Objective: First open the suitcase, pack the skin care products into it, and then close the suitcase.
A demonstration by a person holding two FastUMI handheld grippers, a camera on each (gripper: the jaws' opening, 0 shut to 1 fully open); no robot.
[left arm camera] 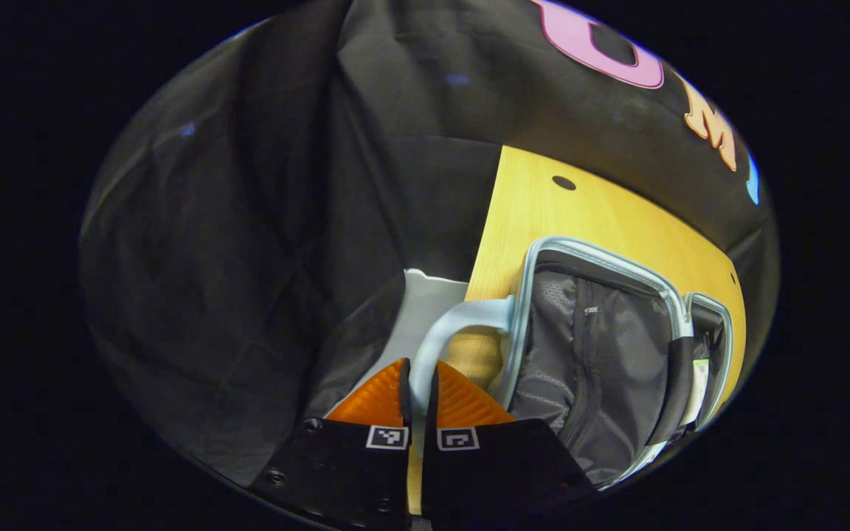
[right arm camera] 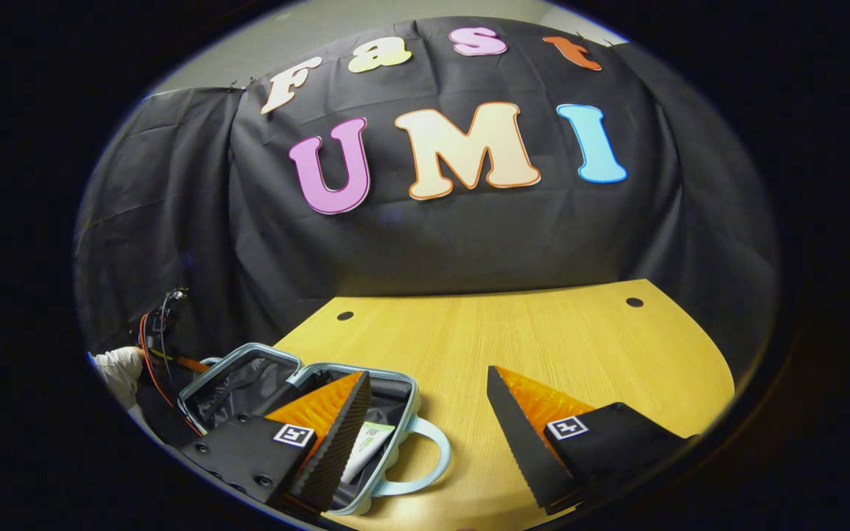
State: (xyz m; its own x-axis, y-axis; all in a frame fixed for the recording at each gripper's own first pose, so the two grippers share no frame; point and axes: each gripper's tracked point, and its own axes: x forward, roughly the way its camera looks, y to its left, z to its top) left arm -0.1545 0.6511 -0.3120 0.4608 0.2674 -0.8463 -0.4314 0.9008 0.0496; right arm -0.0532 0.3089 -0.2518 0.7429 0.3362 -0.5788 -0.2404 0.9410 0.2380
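Left gripper view: left tongs (left arm camera: pixel 419 398) clamp one suitcase (left arm camera: pixel 602 354) handle (left arm camera: pixel 447 332); right tongs (right arm camera: pixel 425 435) spread wide above one tube (right arm camera: pixel 367 447)

My right gripper (right arm camera: pixel 425 413) hovers, jaws wide, over the wooden table (right arm camera: pixel 543 332) beside the open suitcase (right arm camera: pixel 388 402) holding a tube (right arm camera: pixel 367 442).

your left gripper (left arm camera: pixel 419 394) hides the lower end of the suitcase handle (left arm camera: pixel 462 321) between its fingers, so you can't see where that loop rejoins the suitcase (left arm camera: pixel 587 354). in the left gripper view the case's near corner is cut off at the picture's edge. in the right gripper view your right gripper's finger (right arm camera: pixel 322 435) covers much of the open half, and the tube (right arm camera: pixel 367 442) inside shows only in part. its label is too small to make out.
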